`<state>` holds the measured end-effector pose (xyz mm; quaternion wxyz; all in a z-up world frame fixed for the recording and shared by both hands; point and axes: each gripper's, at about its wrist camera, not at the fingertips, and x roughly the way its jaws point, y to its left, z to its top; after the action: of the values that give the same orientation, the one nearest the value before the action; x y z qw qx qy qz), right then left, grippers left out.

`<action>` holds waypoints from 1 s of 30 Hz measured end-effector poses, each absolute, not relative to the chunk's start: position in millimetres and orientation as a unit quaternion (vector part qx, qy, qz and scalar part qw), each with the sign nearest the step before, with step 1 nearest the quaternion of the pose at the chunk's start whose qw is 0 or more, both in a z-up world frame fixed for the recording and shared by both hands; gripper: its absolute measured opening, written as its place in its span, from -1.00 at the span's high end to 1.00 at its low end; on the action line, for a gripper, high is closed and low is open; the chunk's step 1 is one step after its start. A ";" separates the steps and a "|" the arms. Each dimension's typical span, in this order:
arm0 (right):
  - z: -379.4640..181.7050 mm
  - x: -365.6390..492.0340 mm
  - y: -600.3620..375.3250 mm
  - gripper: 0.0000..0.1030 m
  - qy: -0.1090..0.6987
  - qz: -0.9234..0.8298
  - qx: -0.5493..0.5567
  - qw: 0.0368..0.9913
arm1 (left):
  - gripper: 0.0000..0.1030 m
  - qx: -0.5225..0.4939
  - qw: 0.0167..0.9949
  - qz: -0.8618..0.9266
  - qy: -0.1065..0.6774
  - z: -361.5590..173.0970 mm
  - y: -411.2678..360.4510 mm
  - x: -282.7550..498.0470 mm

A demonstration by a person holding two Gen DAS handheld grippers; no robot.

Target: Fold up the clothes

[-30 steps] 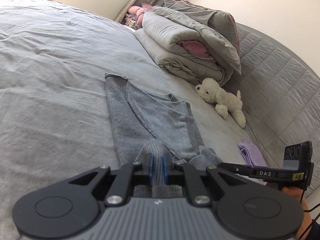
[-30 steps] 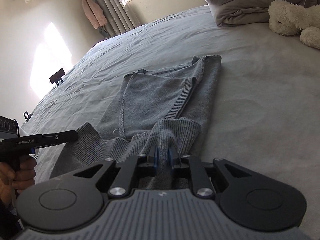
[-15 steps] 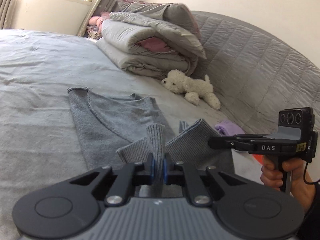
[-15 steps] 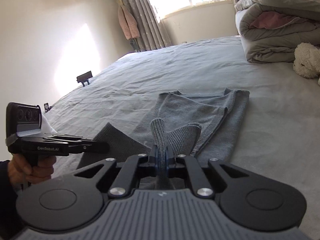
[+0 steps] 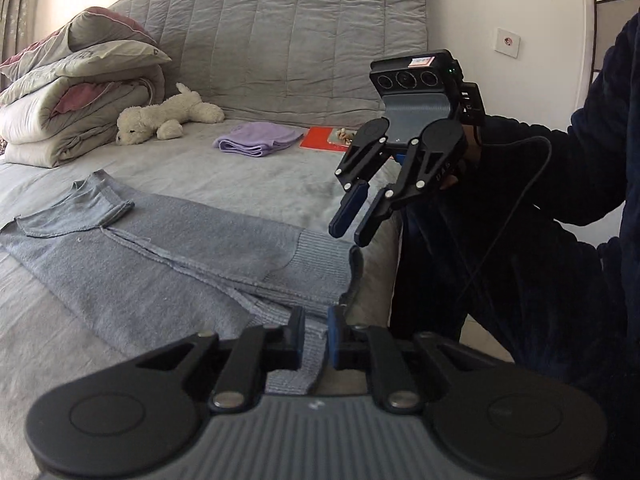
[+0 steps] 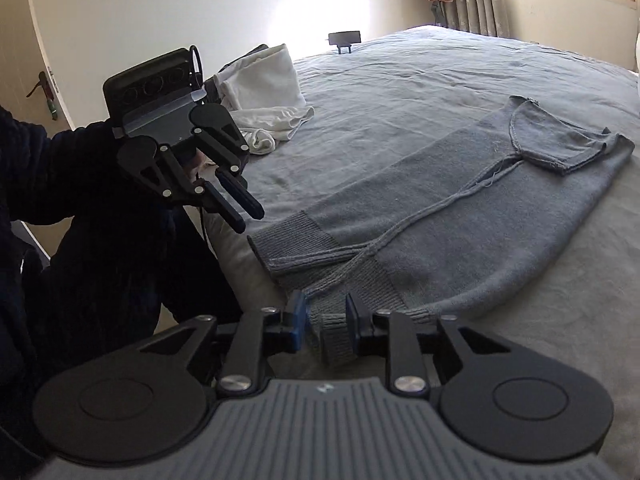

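Note:
A grey-blue knit sweater (image 5: 160,260) lies flat on the grey bed, folded lengthwise. Its ribbed hem (image 6: 296,236) is at the near bed edge and its neckline points away. My left gripper (image 5: 315,338) is open, low over one hem corner, and ribbed fabric shows in the gap between its fingers. My right gripper (image 6: 326,322) is also open, with a bit of hem lying between its fingers. Each wrist view shows the other gripper hanging in the air just above the hem: the right gripper (image 5: 349,236) and the left gripper (image 6: 249,221), both with nothing held.
Folded duvets (image 5: 80,92), a white plush dog (image 5: 168,116), a lilac folded cloth (image 5: 258,140) and a red flat item (image 5: 324,138) lie by the quilted headboard. A pile of white clothes (image 6: 264,96) sits at the bed's far corner. The person's dark sleeves stand beside the bed edge.
Both grippers were shut on the sweater's lifted hem. Now the hem lies flat at the bed edge, both have opened, and they have turned toward each other.

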<state>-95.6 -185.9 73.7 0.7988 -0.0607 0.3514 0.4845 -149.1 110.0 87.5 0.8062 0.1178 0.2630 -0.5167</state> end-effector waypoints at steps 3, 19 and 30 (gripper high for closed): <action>66.8 -92.3 -189.7 0.13 0.372 0.450 -0.028 0.811 | 0.62 0.100 0.824 -0.492 0.261 88.8 117.7 -147.7; 34.4 -79.9 -133.0 0.51 0.424 0.360 -0.063 0.829 | 0.43 0.108 0.849 -0.401 0.326 56.8 60.5 -119.6; 50.0 -64.7 -175.4 0.20 0.408 0.243 0.020 0.880 | 0.40 -0.017 0.871 -0.344 0.351 72.4 64.2 -84.7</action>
<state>-64.7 -175.4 50.0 0.8800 0.0200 0.4080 0.2425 -84.7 64.2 72.4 0.8707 -0.0171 0.3509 -0.3442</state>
